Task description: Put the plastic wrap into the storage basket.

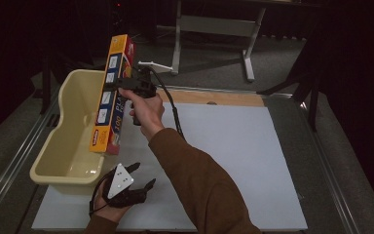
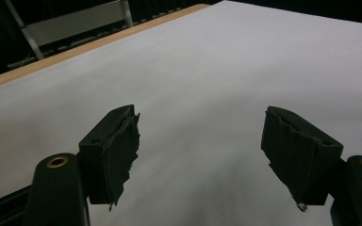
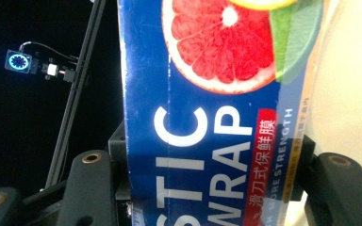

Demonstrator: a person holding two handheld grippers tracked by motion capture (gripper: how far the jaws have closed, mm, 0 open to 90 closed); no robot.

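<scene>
Box of plastic wrap [image 1: 111, 95] stands near-upright in my right gripper's [image 1: 122, 84] clamped jaws above the tub [image 1: 63, 139]; left gripper [image 1: 143, 178] gapes idle.

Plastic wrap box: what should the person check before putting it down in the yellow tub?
1. Right gripper shut on the plastic wrap box: ok, jaws press both sides in the right gripper view.
2. Box over the yellow tub: ok, its lower end hangs by the near right rim.
3. Room inside the tub: ok, the floor that shows looks bare.
4. Left gripper out of the way: ok, open, resting on the white table.
5. Box tilt: not ok, it leans.
</scene>
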